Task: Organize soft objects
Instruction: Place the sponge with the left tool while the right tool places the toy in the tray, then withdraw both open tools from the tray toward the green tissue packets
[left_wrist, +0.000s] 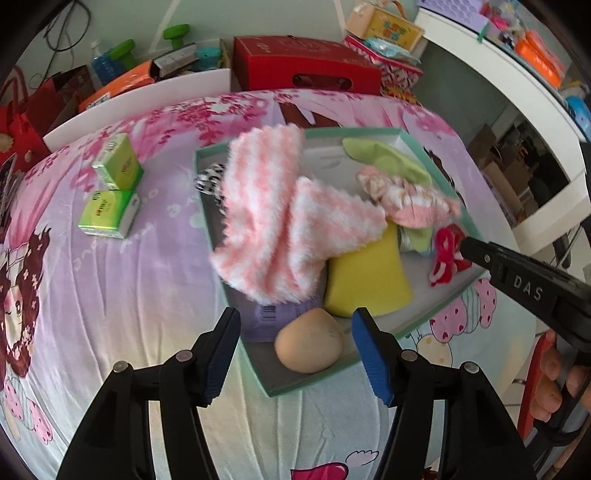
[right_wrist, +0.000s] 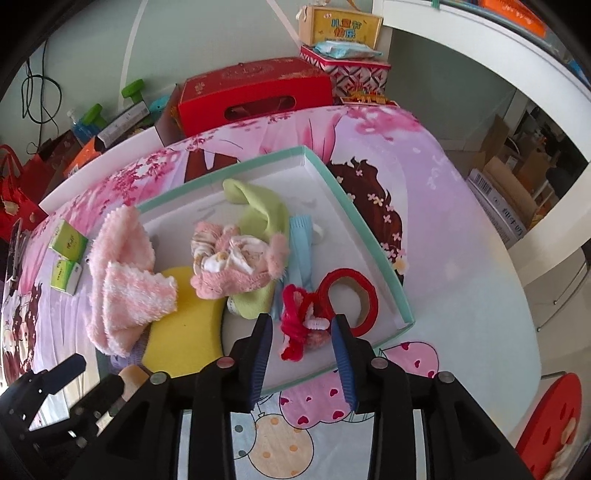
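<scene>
You could see only a corner of the purple packet (left_wrist: 271, 318) — the fluffy pink cloth (left_wrist: 273, 218) covered the rest and also hid part of the yellow sponge (left_wrist: 367, 278). The black-and-white item (left_wrist: 211, 177) behind it stayed unidentifiable.

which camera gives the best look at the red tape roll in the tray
The right wrist view: the red tape roll lies whole and unobstructed in the tray, just ahead of the right gripper. In the left wrist view I cannot make it out; the right gripper's arm covers that corner.
</scene>
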